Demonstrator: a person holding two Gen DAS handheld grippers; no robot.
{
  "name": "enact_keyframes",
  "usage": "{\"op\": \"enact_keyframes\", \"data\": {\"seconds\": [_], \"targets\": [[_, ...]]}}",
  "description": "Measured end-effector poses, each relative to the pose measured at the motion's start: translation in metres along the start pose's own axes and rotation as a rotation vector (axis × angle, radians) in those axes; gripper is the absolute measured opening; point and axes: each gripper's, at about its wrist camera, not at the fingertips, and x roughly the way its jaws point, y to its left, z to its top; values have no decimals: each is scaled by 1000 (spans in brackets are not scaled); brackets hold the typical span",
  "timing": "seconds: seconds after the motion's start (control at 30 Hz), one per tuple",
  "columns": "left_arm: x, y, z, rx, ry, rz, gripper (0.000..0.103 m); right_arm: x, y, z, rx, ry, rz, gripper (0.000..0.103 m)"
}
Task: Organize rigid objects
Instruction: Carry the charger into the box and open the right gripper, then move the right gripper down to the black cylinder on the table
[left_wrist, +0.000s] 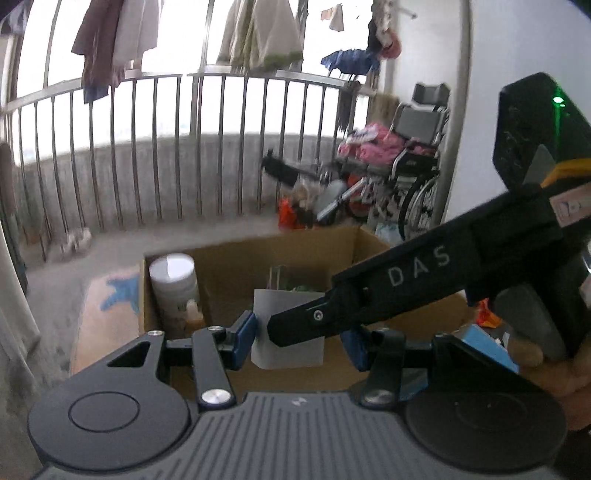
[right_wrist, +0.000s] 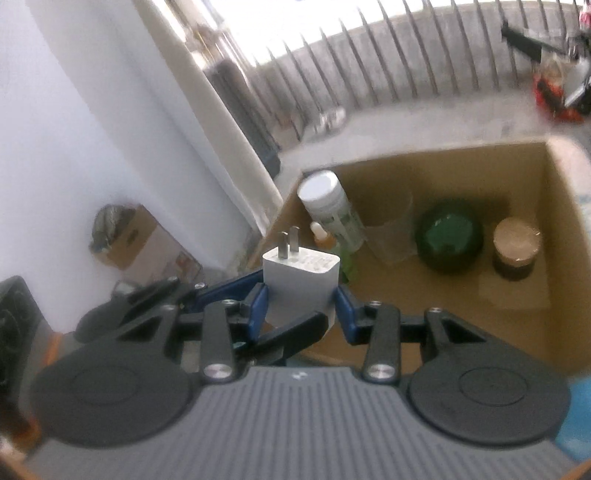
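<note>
Carrying a white square plastic wall charger (right_wrist: 301, 280) with two flat metal prongs toward an open brown cardboard box (right_wrist: 565, 229) on a balcony floor, right claw (right_wrist: 300, 308) pinching the charger's lower body between blue pads (right_wrist: 258, 308), prongs pointing up and away, body upright and poised just short of the box's near wall. Glossy and hard-cornered, lightly printed on the top face, likely rigid and slippery against the pads, so best kept level and lowered straight into bare cardboard rather than dropped. Free floor apparently available at the near side of the box, in front of a white lidded cylindrical canister (right_wrist: 328, 210) with a small amber bottle (right_wrist: 321, 236) beside it, a clear plastic cup (right_wrist: 391, 236), a dark green round bowl (right_wrist: 448, 236) and a brown-lidded dark jar (right_wrist: 515, 247) lined along the far wall; worth clearing the canister's lid on the way down and releasing only once the base rests flat. Left claw (left_wrist: 299, 341) spread part-way, its blue pads (left_wrist: 245, 339) either side of a pale grey paper bag (left_wrist: 288, 328) standing in the box; contact with the bag impossible to tell, the right tool's black finger crossing in front. Steel railing (left_wrist: 184, 147) and hanging laundry behind.
</note>
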Motion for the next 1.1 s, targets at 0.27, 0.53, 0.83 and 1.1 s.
{"op": "enact_keyframes", "data": {"seconds": [0.27, 0.53, 0.83, 1.1], "targets": [[50, 47, -10, -113, 178, -59, 50, 87, -62, 23, 252, 279, 62, 40], [60, 44, -12, -87, 225, -93, 62, 121, -90, 15, 377, 409, 50, 49], [43, 41, -12, -71, 170, -79, 69, 103, -97, 17, 365, 336, 63, 56], [-37, 36, -5, -70, 35, -90, 83, 13, -82, 17, 368, 117, 167, 58]]}}
